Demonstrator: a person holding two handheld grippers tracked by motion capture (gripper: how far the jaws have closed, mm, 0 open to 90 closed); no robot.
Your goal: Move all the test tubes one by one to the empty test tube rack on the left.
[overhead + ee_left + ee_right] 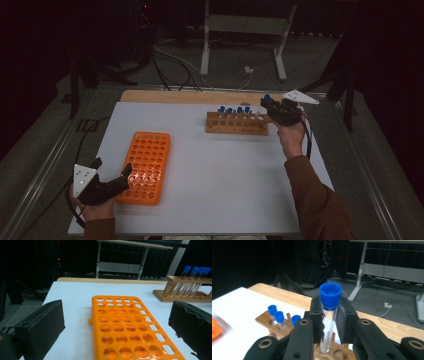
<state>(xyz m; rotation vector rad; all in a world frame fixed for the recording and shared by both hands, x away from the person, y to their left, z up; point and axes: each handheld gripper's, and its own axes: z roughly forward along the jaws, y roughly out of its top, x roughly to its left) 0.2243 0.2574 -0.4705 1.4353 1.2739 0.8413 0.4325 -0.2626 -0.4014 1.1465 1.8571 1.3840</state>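
R tool (329,322) is clamped on a clear test tube w/ blue cap (330,296), held upright just above the wooden rack (237,123) nr the bench's (225,200) far right edge; tube's bottom sits over an empty hole. L tool (111,172) is open w/ nothing gripped, jaws either side of the orange rack (146,167) at the near left corner. Other capped tubes (233,111) stand in the wooden rack.
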